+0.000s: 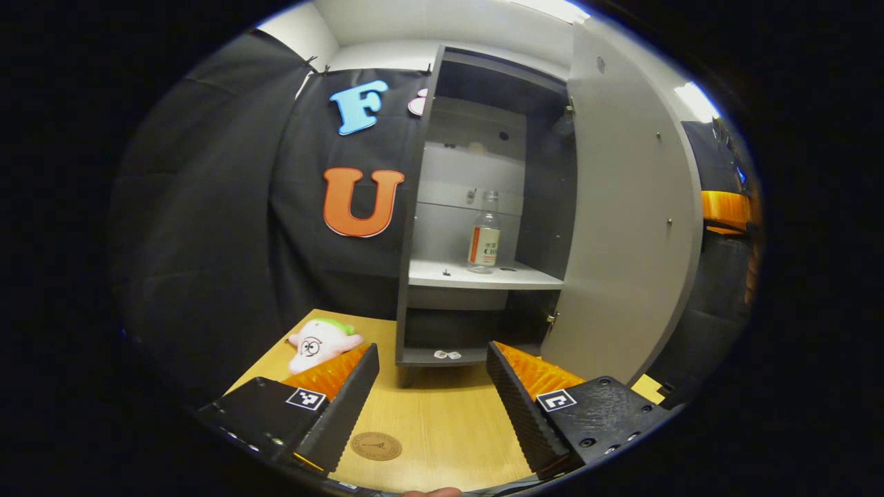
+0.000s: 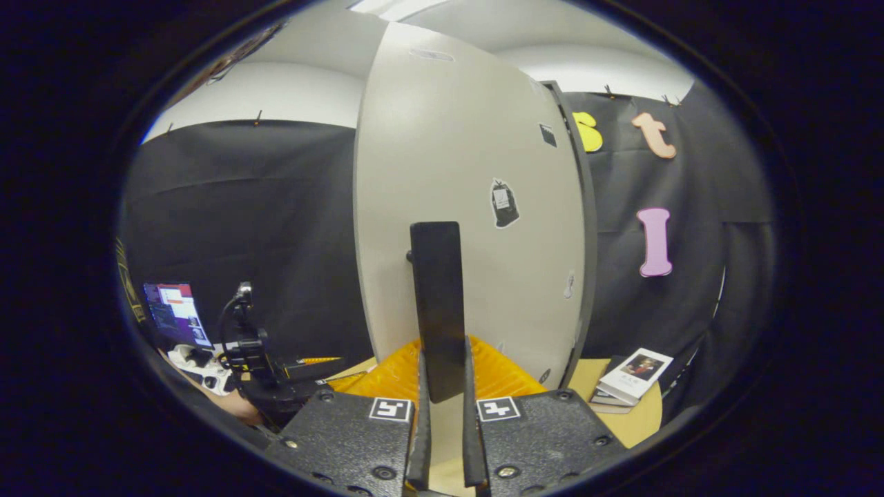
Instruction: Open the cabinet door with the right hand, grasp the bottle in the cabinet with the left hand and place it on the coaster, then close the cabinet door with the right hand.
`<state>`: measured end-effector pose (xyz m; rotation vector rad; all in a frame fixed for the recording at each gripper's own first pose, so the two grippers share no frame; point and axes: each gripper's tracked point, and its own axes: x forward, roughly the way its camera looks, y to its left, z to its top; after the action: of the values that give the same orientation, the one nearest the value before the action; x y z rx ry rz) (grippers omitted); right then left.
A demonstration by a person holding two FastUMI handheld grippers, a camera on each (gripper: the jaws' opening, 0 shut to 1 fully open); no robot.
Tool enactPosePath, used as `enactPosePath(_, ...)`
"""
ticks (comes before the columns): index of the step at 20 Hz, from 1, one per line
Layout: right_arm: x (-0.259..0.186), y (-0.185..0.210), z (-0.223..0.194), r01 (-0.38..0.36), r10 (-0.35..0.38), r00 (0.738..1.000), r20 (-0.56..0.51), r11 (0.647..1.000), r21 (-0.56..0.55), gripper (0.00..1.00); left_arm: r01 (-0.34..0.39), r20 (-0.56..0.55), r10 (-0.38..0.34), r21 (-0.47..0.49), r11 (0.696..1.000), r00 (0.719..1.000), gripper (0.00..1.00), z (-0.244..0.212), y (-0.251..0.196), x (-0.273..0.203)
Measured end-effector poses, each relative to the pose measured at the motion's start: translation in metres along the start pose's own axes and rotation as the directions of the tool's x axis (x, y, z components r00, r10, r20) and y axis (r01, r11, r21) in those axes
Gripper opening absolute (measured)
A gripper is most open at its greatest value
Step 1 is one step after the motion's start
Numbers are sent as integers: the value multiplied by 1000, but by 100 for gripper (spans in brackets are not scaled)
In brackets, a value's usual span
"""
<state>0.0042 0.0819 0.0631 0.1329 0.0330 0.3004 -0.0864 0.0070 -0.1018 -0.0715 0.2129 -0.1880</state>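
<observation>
Standing open on the pale wooden tabletop (image 1: 442,414), the tall grey cabinet (image 1: 414,228) shows its dark interior in the left gripper view, with its light grey door (image 1: 621,228) swung out to the right. On the white middle shelf (image 1: 483,276) stands the clear bottle with a silver cap and an orange-and-white label (image 1: 485,235), upright and alone near the shelf's front edge. The left claw (image 1: 431,407) hovers low over the tabletop in front of the cabinet, its two fingers spread wide apart and holding nothing. Between those fingers, close to the near edge, lies the round brown cork coaster (image 1: 376,446), flat on the wood. A pink plush toy with a green top (image 1: 321,343) lies on the tabletop to the left of the cabinet base. In the right gripper view, the right claw (image 2: 442,407) is clamped on the long black flat door handle (image 2: 436,304), both fingers pressed against its lower end, with the outer face of the door just behind it. A small stack of books (image 2: 632,376) rests on the tabletop to the right of the door.
</observation>
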Motion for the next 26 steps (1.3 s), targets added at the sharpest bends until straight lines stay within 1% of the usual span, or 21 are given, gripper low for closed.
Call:
enactPosePath(2, 0, -6, -1, 27, -27, 1000, 0, 1000, -15, 22, 49, 6, -49, 37, 998, 999, 95, 8, -17, 16)
enactPosePath(4, 1, -10, -2, 56, -56, 998, 2, 998, -25, 21, 76, 6, -77, 67, 995, 997, 95, 13, -29, 30)
enactPosePath(7, -2, -16, -4, 123, -123, 992, 2, 992, -17, 22, 126, 13, -127, 63, 990, 992, 95, 20, -50, 44)
enactPosePath(8, -3, -18, -4, 154, -153, 988, 5, 988, -9, 22, 142, 14, -143, 66, 988, 990, 95, 21, -56, 47)
enactPosePath(9, -3, -25, -7, 206, -206, 979, -3, 979, -9, 21, 157, 9, -158, 65, 985, 987, 95, 17, -62, 47)
enactPosePath(10, -7, -31, -6, 250, -250, 968, 14, 968, -13, 23, 175, -7, -175, 63, 983, 985, 95, 10, -69, 46)
enactPosePath(11, -8, -38, -3, 290, -290, 957, 28, 957, -23, 31, 189, -23, -188, 62, 980, 982, 95, 5, -75, 45)
enactPosePath(12, -13, -49, 0, 344, -343, 939, 36, 939, -27, 37, 202, -26, -200, 66, 977, 979, 95, 6, -81, 46)
enactPosePath(13, -18, -56, 0, 375, -374, 926, 48, 927, -17, 58, 214, -23, -213, 73, 974, 977, 95, 9, -87, 48)
enactPosePath(14, -24, -62, -1, 396, -396, 917, 53, 918, -1, 64, 224, -19, -223, 81, 971, 975, 95, 9, -91, 50)
enactPosePath(15, -32, -69, -2, 420, -421, 905, 59, 907, 22, 65, 229, -17, -228, 89, 969, 973, 95, 10, -95, 52)
enactPosePath(16, -38, -74, -3, 444, -446, 893, 63, 895, 42, 68, 231, -17, -231, 92, 969, 973, 95, 11, -98, 56)
enactPosePath(18, -54, -86, -8, 492, -496, 865, 74, 868, 67, 72, 228, -17, -228, 95, 969, 974, 95, 15, -104, 62)
enactPosePath(19, -62, -93, -9, 515, -520, 850, 78, 853, 83, 72, 219, -11, -219, 104, 970, 976, 95, 19, -105, 64)
enactPosePath(20, -68, -95, -12, 515, -522, 849, 76, 852, 97, 72, 200, -7, -201, 116, 973, 980, 95, 22, -104, 66)
enactPosePath(21, -72, -94, -18, 504, -513, 855, 71, 856, 115, 70, 173, 1, -174, 130, 976, 985, 96, 27, -101, 67)
enactPosePath(22, -77, -92, -24, 492, -502, 863, 62, 861, 130, 72, 151, 14, -155, 143, 978, 988, 96, 34, -100, 70)
enactPosePath(23, -81, -92, -33, 482, -490, 871, 41, 866, 131, 89, 142, 22, -147, 149, 979, 989, 96, 40, -101, 72)
enactPosePath(24, -87, -90, -43, 478, -484, 875, 24, 870, 119, 96, 136, 28, -142, 152, 979, 989, 96, 43, -103, 76)
enactPosePath(25, -94, -92, -51, 490, -493, 870, 12, 866, 101, 100, 128, 34, -135, 154, 980, 990, 96, 45, -102, 78)
enactPosePath(26, -103, -93, -57, 504, -506, 863, 8, 860, 82, 100, 116, 39, -124, 158, 981, 992, 96, 48, -101, 81)
